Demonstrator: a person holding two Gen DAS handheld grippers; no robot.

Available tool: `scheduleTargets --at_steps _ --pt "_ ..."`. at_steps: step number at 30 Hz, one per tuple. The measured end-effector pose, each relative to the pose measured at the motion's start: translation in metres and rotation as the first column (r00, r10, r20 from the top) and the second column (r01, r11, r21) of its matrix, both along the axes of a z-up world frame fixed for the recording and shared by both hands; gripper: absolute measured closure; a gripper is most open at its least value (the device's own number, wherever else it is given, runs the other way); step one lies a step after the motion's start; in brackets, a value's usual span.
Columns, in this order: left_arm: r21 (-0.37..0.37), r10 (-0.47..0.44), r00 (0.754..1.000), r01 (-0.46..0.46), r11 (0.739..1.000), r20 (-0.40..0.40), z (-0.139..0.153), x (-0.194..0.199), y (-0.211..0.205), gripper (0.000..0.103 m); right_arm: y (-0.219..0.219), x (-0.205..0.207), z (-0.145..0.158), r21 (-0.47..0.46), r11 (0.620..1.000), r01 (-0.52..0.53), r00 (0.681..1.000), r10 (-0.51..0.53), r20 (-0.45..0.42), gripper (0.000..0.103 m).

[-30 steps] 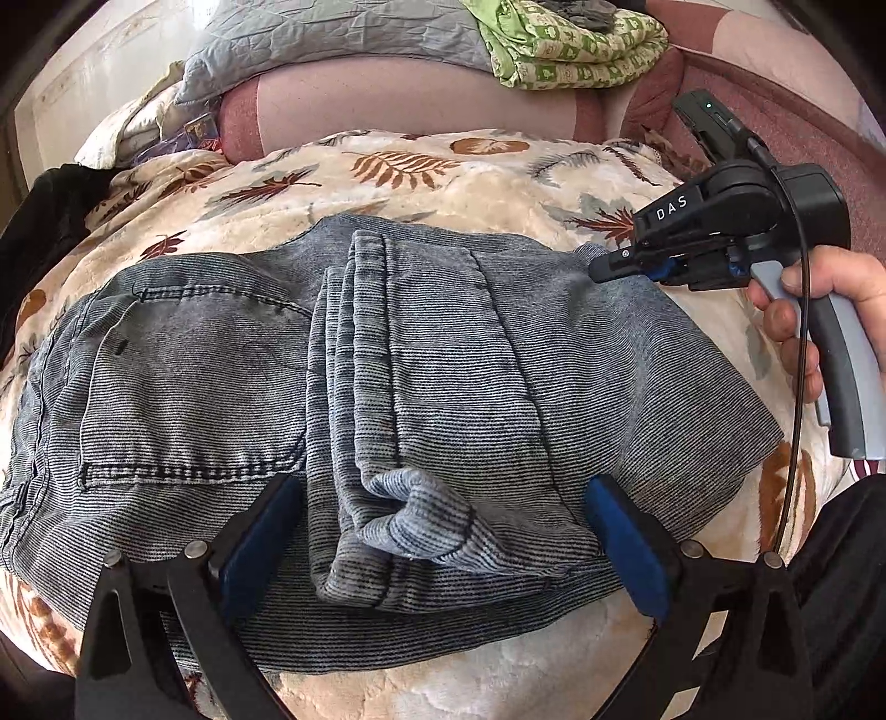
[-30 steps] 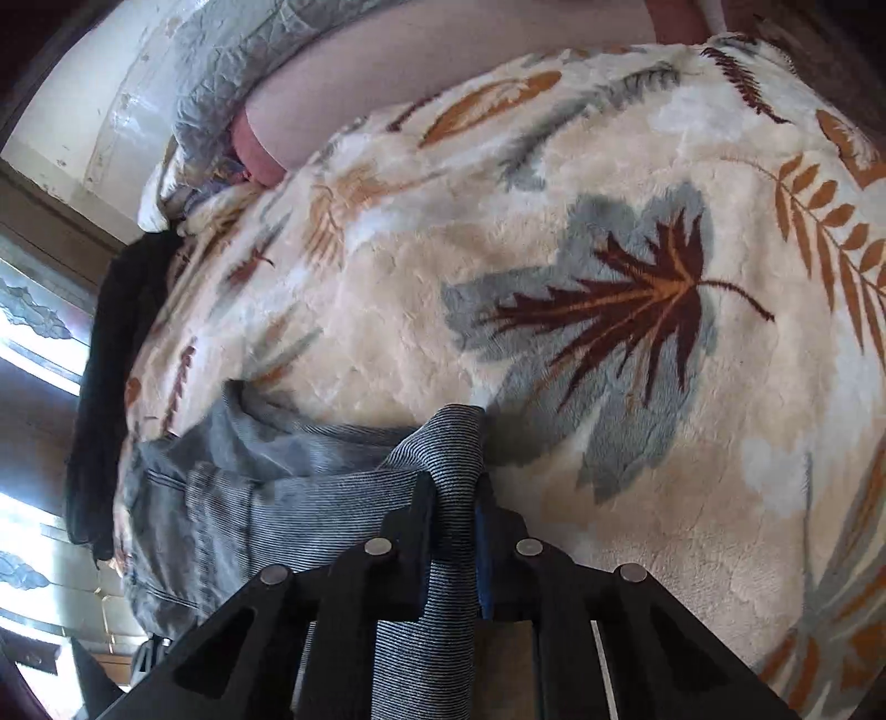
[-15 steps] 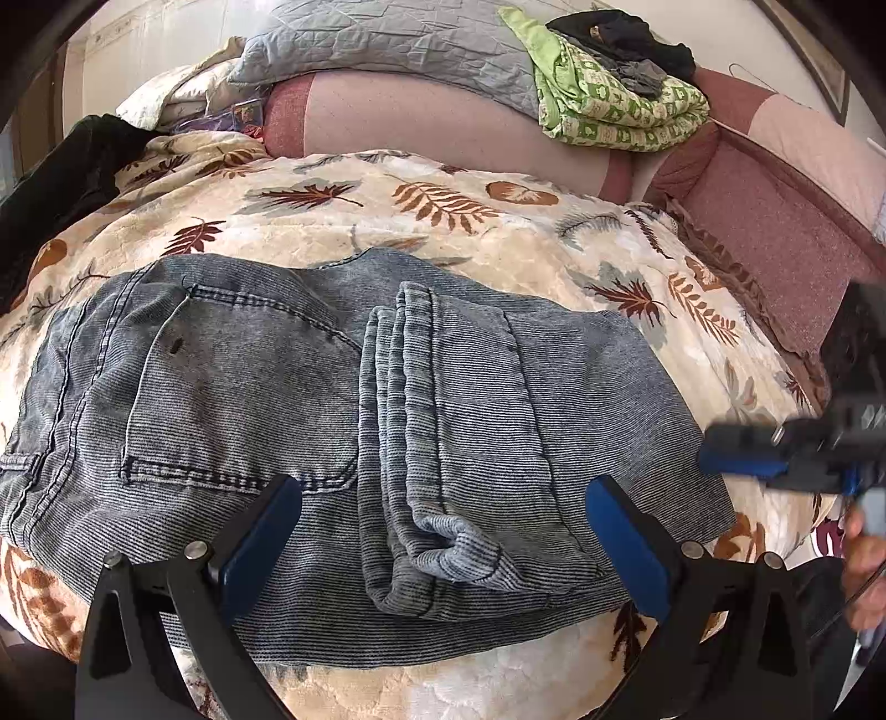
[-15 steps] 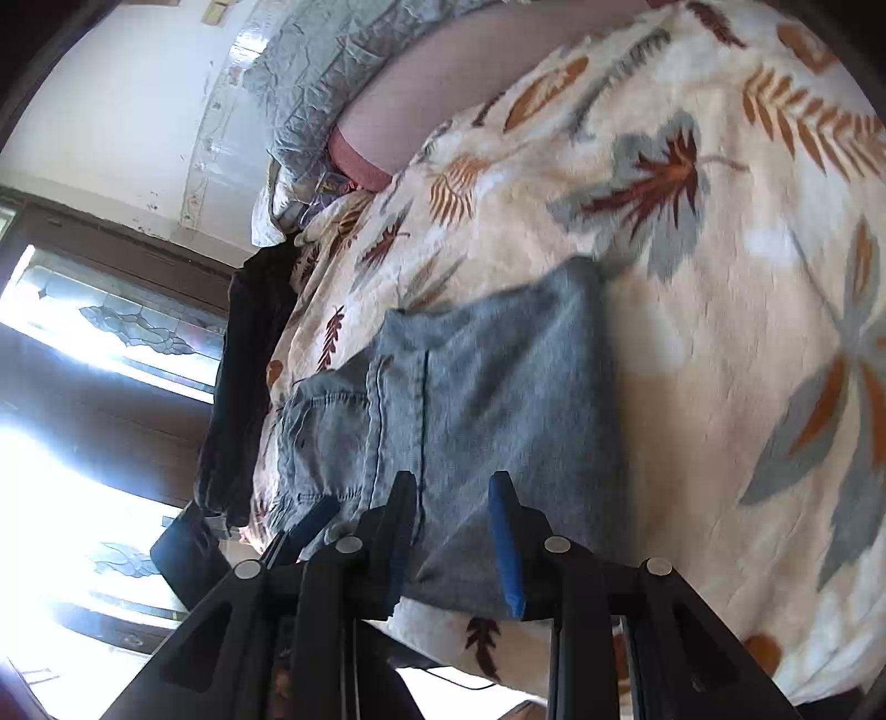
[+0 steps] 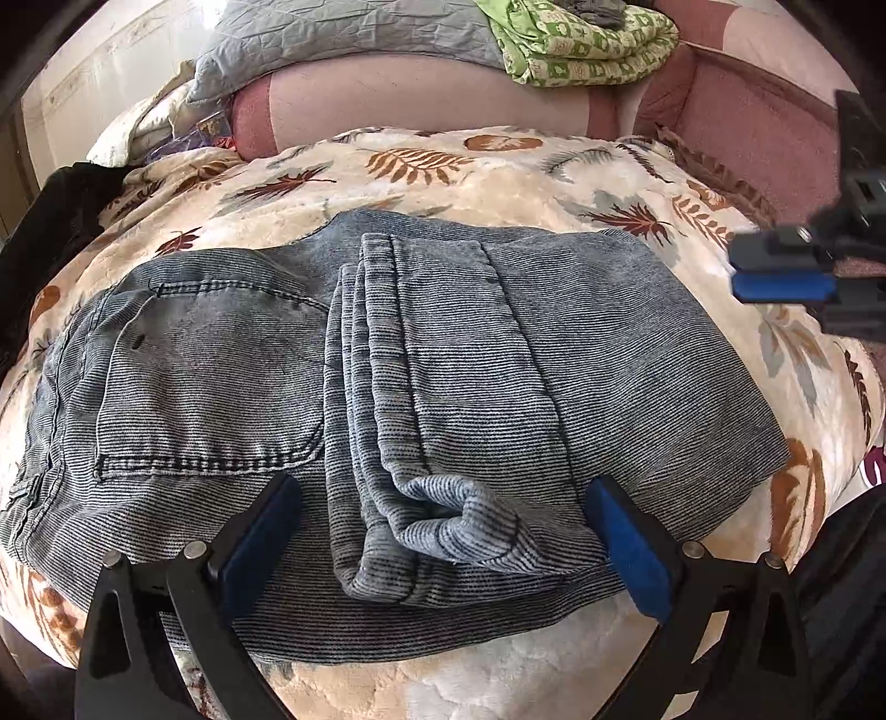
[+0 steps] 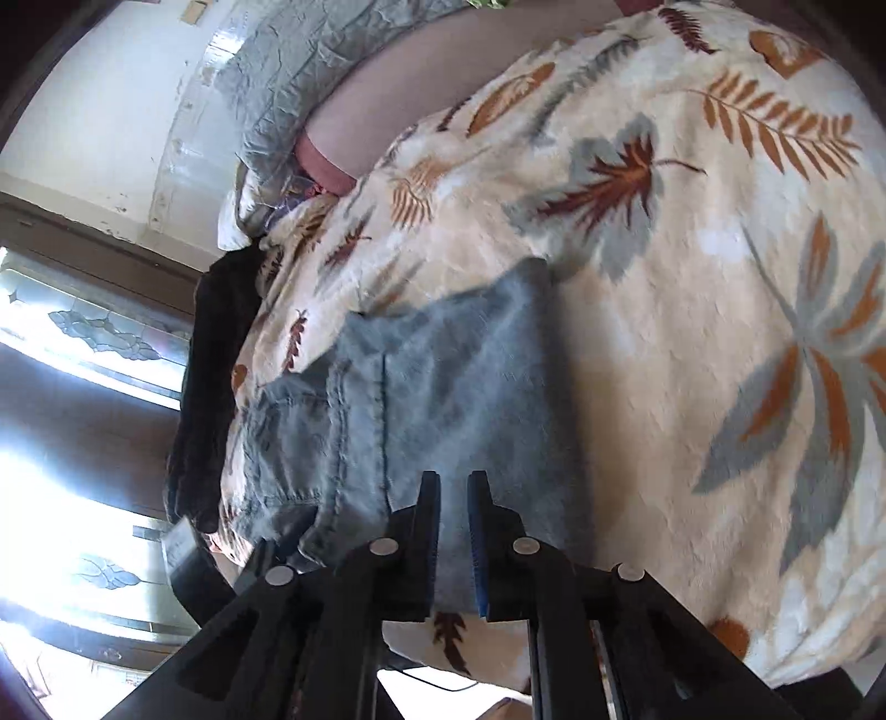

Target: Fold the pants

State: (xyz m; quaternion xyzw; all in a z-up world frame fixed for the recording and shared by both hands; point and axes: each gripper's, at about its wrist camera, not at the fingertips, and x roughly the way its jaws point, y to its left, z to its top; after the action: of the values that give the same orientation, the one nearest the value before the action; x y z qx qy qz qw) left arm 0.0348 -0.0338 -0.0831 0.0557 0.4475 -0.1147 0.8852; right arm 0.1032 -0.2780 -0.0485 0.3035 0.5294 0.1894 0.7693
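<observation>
Left wrist: one folded pants (image 5: 443, 387) on blanket (image 5: 498, 183); left tool (image 5: 443, 543) spread wide, right tool (image 6: 454, 531) nearly closed, empty.

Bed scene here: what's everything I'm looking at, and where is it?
jeans: one, faded blue-grey, folded, middle of the blanket
blanket: one, cream with leaf print, covering the bed
quilt: one, grey, back of bed
green bedding: one folded pile, back right
dark garment: one, black, left edge
left gripper: black with blue pads, wide open over the jeans
right gripper: black with blue pads, narrow gap, holding nothing, above the jeans' right edge
</observation>
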Motion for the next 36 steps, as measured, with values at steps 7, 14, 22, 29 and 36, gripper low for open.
scheduleTargets --at_steps 7,14,22,29,36 --pt "-0.157 0.018 0.999 -0.011 0.988 0.04 0.02 -0.006 0.029 0.001 -0.01 0.044 -0.048 -0.087 0.995 0.053 0.99 -0.064 -0.125 0.053" --pt "-0.497 0.325 0.945 -0.272 0.824 0.023 0.058 -0.004 0.141 0.001 0.034 0.008 0.0 -0.102 0.993 -0.064 0.998 0.064 0.002 0.053" --pt "-0.502 0.381 0.923 -0.355 0.788 -0.055 0.042 -0.009 0.163 0.001 0.138 -0.036 -0.053 0.16 0.962 -0.22 0.971 0.231 -0.056 0.044" --pt "-0.505 0.297 0.955 -0.269 0.82 -0.027 0.054 -0.019 0.138 0.001 0.085 -0.052 -0.026 0.257 0.965 -0.056 0.998 0.061 -0.011 0.044" --pt "-0.318 0.133 0.991 -0.126 0.94 0.0 0.043 -0.015 0.054 0.001 0.026 -0.063 -0.071 0.373 0.912 0.172 0.983 -0.132 -0.131 0.041"
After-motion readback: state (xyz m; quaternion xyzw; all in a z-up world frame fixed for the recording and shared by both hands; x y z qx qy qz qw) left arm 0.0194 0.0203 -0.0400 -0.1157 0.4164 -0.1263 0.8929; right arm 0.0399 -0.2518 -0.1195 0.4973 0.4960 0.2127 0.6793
